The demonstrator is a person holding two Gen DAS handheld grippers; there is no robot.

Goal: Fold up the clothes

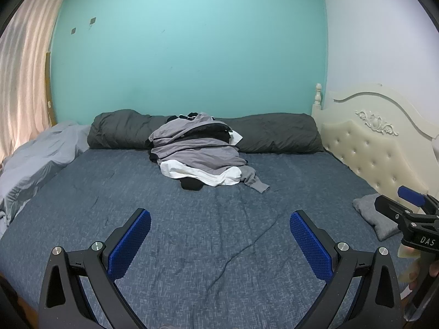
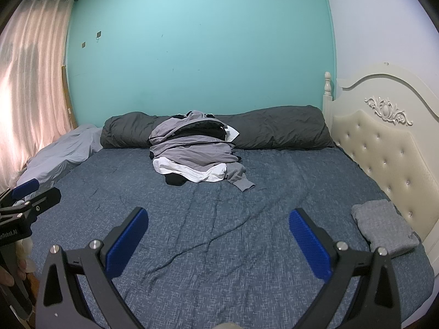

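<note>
Two hand-held tools hover over a bed [image 1: 192, 246] with a blue cover: the left tool [image 1: 220, 242] and the right tool [image 2: 218, 242] both gape wide, blue pads apart, gripping nothing. A heap of grey, white and black clothes [image 1: 197, 153] lies at the far side against a dark rolled duvet [image 1: 277, 133]. One folded grey garment [image 2: 384, 226] rests beside the cream headboard [image 2: 384, 148].
</note>
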